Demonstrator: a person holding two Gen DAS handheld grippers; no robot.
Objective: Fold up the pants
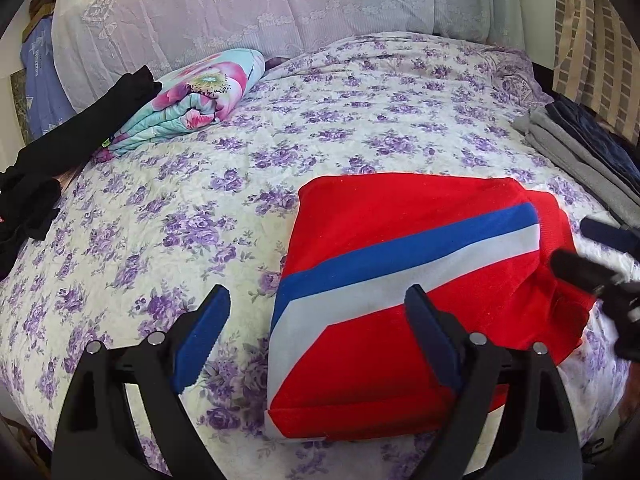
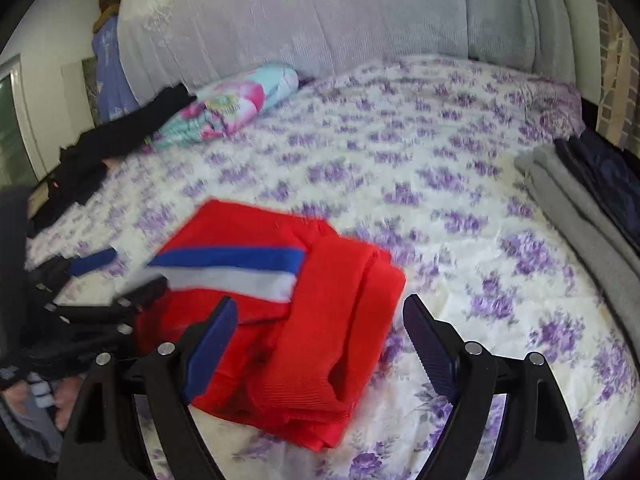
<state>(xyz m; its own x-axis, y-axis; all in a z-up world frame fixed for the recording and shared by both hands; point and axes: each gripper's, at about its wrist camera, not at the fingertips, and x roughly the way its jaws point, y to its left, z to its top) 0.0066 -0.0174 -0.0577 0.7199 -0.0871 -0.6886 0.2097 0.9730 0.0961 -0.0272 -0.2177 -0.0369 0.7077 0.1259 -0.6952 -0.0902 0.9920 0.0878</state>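
Note:
Folded red pants (image 1: 400, 208) with a blue and white stripe lie on the purple-flowered bed sheet (image 1: 200, 220). My left gripper (image 1: 320, 312) hovers open over the bundle's left edge; the left finger is over the sheet and the right finger over the red cloth. In the right wrist view the same pants (image 2: 340, 280) lie as a thick bundle. My right gripper (image 2: 320, 320) stands open above its right half, gripping nothing. Each gripper shows in the other's view: the right gripper (image 1: 588, 250) at the pants' right edge, the left gripper (image 2: 120, 276) at their left.
A rolled floral blanket (image 1: 200, 100) and black clothes (image 1: 80, 120) lie at the far left of the bed. Folded grey and navy garments (image 2: 568, 192) are stacked along the right edge. A pale lace-covered cushion (image 1: 240, 8) runs along the back.

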